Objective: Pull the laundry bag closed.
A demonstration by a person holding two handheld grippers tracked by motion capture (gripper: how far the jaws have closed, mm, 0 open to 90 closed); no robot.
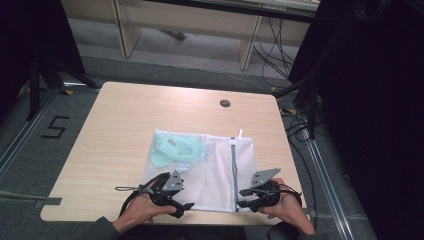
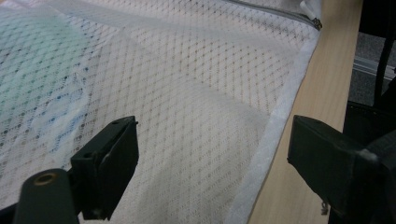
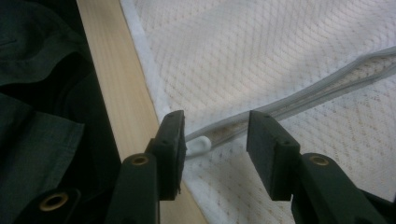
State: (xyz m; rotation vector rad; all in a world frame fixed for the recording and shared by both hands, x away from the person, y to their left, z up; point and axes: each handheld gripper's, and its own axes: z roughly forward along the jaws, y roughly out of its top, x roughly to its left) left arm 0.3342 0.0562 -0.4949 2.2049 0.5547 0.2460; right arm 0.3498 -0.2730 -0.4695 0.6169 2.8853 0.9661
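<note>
A white mesh laundry bag [image 1: 215, 172] lies flat on the table near its front edge. A pale green item [image 1: 175, 150] shows through the mesh at the bag's far left. A grey zipper [image 1: 233, 170] runs front to back along the bag's right side. My left gripper [image 1: 182, 206] sits at the bag's near left corner; in the left gripper view it [image 2: 212, 158] stands open over the mesh [image 2: 187, 93] and its hem. My right gripper [image 1: 245, 197] is at the zipper's near end; its jaws [image 3: 215, 135] are open around the white pull tab [image 3: 198, 145], not closed on it.
The wooden table [image 1: 120, 120] has a round cable hole [image 1: 225, 103] at the back. A strip of bare wood [image 3: 116, 93] separates the bag's hem from the table's front edge. A dark green sleeve [image 3: 37, 116] lies just past that edge.
</note>
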